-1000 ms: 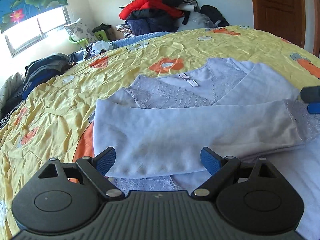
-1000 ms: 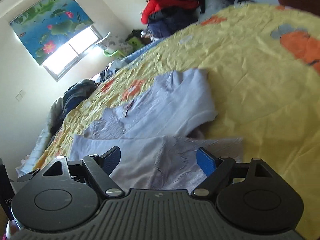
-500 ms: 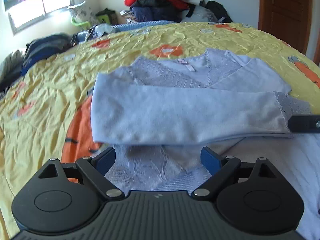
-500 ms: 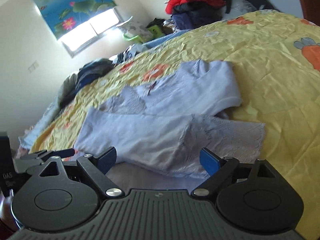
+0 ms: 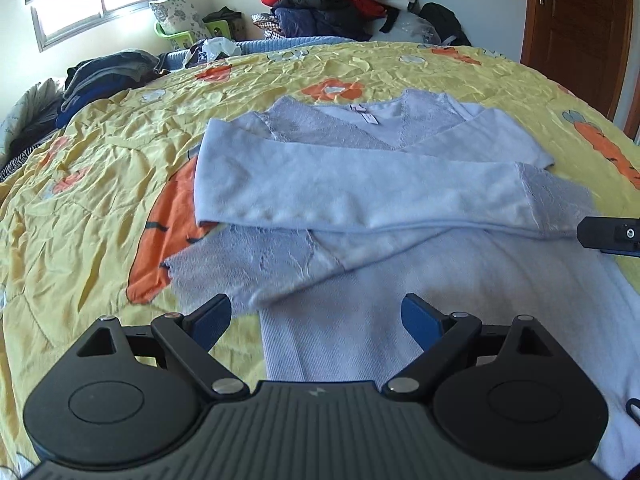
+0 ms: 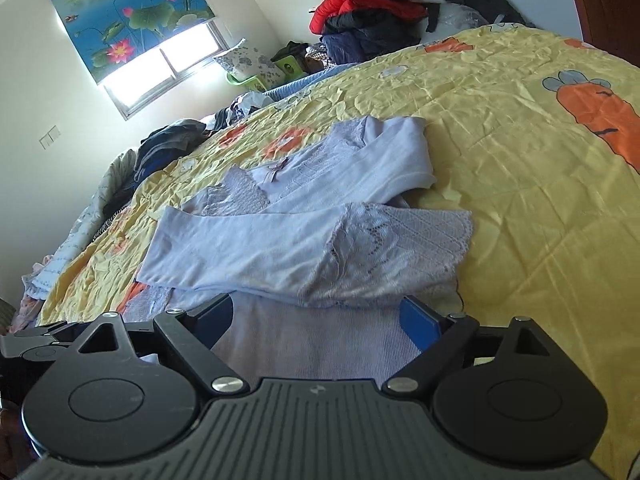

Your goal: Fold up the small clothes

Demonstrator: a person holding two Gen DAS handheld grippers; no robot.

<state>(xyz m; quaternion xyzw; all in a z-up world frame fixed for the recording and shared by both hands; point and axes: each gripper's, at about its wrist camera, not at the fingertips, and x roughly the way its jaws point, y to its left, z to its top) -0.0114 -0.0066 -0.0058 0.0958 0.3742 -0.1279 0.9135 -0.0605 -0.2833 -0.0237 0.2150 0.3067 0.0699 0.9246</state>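
Both sleeves crossed over the chest, hem end up next

Nearest the cameras, the left gripper (image 5: 316,314) and right gripper (image 6: 316,314) hang with tongs spread wide and nothing between them, over the hem end of the lilac top (image 5: 460,288) (probably lining up for the bottom fold). The top lies flat on the yellow quilt (image 5: 100,184), long axis running away from the grippers, neckline at the far end. Both lace-cuffed sleeves (image 6: 400,240) lie crosswise over the body to narrow it.
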